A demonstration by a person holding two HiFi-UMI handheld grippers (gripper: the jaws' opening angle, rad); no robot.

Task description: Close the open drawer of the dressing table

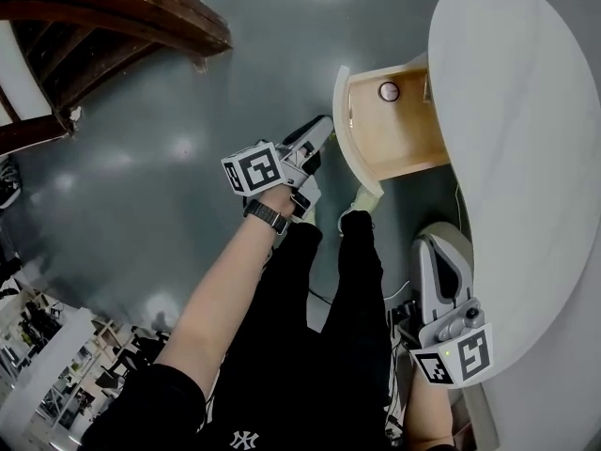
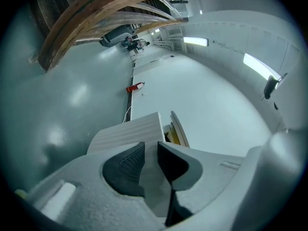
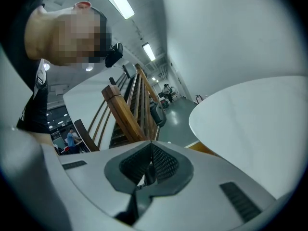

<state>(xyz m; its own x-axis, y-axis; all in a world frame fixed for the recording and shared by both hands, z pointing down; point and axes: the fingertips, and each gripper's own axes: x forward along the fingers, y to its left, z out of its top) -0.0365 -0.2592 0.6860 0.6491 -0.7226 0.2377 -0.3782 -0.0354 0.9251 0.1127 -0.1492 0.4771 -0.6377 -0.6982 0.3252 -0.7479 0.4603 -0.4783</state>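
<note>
Head view has my left tongs [image 1: 319, 132] nosing up to the white curved front [image 1: 346, 120] of the open drawer [image 1: 404, 134], while my right tongs [image 1: 441, 242] hang low beside the rim of the dressing table [image 1: 526, 158].

My main worry is a skewed push. The left tips sit near one end of that front, so I judge that shoving there could twist the drawer on its runners and jam it half shut. The front is also curved and smooth, so a tip could skid off its edge. The left jaws stand apart with nothing between them, and one jaw might hook over the front's top lip. A hard shove could also send the small round thing [image 1: 389, 91] inside the drawer rolling.

Left gripper view puts the ribbed front [image 2: 127, 131] just ahead of my left tongs [image 2: 150, 150] and slightly to their left; whether it touches I cannot tell. Right gripper view shows my right tongs [image 3: 150, 153] with jaws together and empty, and the table's top [image 3: 250, 124] ahead to their right. From them the drawer lies well ahead and to their left.
</note>
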